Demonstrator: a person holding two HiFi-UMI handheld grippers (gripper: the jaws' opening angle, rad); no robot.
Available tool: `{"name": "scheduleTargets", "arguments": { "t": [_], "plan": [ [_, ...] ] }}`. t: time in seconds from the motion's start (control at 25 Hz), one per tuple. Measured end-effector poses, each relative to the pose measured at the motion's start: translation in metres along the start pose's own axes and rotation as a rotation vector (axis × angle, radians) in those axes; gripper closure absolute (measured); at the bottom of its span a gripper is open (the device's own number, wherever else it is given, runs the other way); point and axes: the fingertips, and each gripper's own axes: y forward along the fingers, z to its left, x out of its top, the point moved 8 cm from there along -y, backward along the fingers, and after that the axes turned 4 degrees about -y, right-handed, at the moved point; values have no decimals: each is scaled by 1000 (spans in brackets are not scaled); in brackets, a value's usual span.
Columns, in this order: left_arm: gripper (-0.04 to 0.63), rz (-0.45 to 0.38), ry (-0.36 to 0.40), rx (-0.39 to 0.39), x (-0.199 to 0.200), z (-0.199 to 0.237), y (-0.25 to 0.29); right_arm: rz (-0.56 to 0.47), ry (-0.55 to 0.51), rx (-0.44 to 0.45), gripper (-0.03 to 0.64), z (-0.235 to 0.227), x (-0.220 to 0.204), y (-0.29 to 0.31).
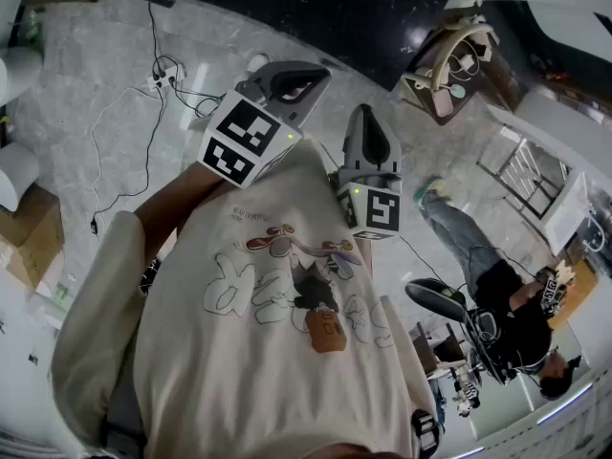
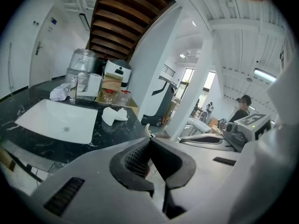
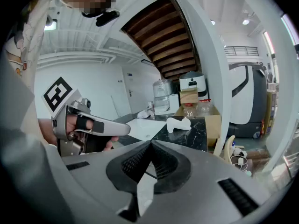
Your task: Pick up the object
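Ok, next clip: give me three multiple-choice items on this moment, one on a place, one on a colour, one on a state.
1. Where does the white wad lie? A on the counter beside the sink; B in the sink; C on the floor.
2. What colour is the counter? A brown; B red; C black.
3. How do the right gripper's jaws stand? A wide apart; B shut, empty; C shut on a bottle.
Answers: A, it rests on the stone right of the basin; C, black with pale veins; B, the pads meet with nothing between.
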Motion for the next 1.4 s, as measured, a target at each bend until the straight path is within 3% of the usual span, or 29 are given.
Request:
{"name": "scheduleTargets", "arguments": {
  "t": [0.28,0.4,0.56,0.76,0.96,1.16,1.4],
  "plan": [
    [581,-42,-31,117,-69,-79,-15,17,-86,128,601,8,-47,-62],
    [581,-30,-45,162,-93,-93,-23,36,-40,139,601,5,-66,-76],
    [581,-31,-66,221,-124,-133,-44,-18,-8,176,600,13,-82,-119],
    [581,-44,-34,268,-129,-133,-57,-10,19,199,600,29,-98,-123],
    [581,-19,33,238,-128,-161,-71,-83,29,143,600,33,-92,-160],
    [581,-31,45,143,-120,-183,-63,-117,25,33,600,27,-90,-178],
    [581,-84,63,130,-112,-183,-64,-151,3,18,600,28,-86,-178]
  ]
}}
